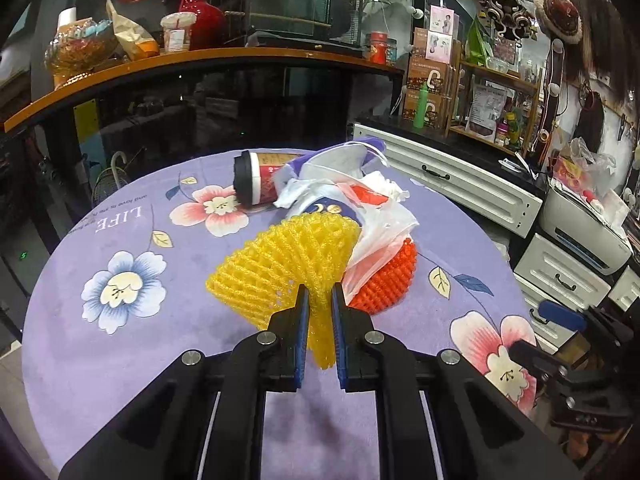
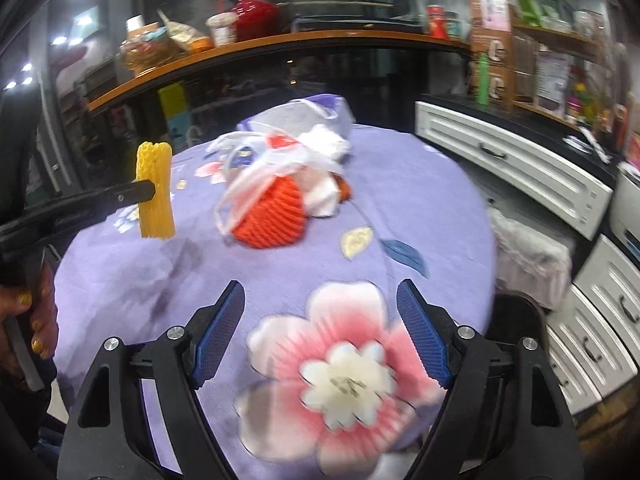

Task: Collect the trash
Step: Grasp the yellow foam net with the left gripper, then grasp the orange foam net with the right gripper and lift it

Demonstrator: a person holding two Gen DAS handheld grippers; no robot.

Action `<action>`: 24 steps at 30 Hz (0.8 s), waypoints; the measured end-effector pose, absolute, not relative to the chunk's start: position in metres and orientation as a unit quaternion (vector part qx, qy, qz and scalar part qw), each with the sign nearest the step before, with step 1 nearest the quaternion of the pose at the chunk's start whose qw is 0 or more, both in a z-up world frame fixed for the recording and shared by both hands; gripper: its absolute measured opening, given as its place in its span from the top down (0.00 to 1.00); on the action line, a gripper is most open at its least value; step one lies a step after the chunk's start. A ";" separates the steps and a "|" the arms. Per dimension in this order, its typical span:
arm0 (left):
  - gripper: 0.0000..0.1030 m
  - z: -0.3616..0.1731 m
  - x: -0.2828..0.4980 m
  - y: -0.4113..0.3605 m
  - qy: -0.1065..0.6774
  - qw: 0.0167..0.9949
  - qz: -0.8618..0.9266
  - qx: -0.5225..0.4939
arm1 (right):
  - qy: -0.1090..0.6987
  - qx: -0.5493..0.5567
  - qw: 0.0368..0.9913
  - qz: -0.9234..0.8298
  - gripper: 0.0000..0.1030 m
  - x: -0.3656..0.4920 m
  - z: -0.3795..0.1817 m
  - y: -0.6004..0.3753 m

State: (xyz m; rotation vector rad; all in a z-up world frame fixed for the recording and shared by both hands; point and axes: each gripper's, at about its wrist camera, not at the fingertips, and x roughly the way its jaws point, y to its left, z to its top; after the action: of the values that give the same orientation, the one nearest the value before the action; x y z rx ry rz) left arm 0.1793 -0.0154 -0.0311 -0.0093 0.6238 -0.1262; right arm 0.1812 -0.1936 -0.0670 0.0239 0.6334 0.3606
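Observation:
My left gripper (image 1: 320, 294) is shut on a yellow foam fruit net (image 1: 280, 268), pinched between its blue pads and lifted above the table; the same yellow net (image 2: 155, 192) shows at the left of the right wrist view. Behind it lie an orange foam net (image 1: 384, 284), a white plastic bag (image 1: 380, 236), a paper coffee cup (image 1: 260, 178) on its side and a purple-white bag (image 1: 352, 156). My right gripper (image 2: 320, 300) stands open over the flowered cloth, nothing between its fingers, short of the orange net (image 2: 272, 220).
A round table (image 1: 120, 360) carries a purple flowered cloth. White drawer cabinets (image 1: 460, 180) stand to the right, with a printer (image 1: 584, 232) nearby. A cluttered wooden counter (image 1: 200, 56) with a red vase runs behind. A person's hand (image 2: 28, 320) holds the left tool.

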 end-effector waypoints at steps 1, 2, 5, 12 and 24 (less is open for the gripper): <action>0.89 -0.031 0.176 -0.011 0.306 0.950 -0.061 -0.005 | 0.312 0.011 0.932 0.184 0.24 0.187 -0.066 -0.188; 0.89 -0.031 0.175 -0.009 0.307 0.950 -0.062 -0.005 | 0.313 0.011 0.930 0.192 0.24 0.191 -0.066 -0.184; 0.89 -0.033 0.168 0.000 0.308 0.950 -0.059 -0.006 | 0.320 0.002 0.923 0.212 0.24 0.206 -0.065 -0.169; 0.89 -0.038 0.159 0.017 0.308 0.949 -0.059 -0.013 | 0.351 -0.042 0.905 0.238 0.24 0.253 -0.071 -0.133; 0.89 -0.048 0.155 0.031 0.317 0.945 -0.071 -0.034 | 0.388 -0.090 0.889 0.228 0.70 0.297 -0.091 -0.104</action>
State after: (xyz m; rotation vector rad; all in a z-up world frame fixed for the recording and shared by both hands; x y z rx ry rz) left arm 0.1551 0.0306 -0.0482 -0.0701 0.6461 -0.1437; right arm 0.2974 -0.1043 -0.0915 -0.1869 0.8058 0.4728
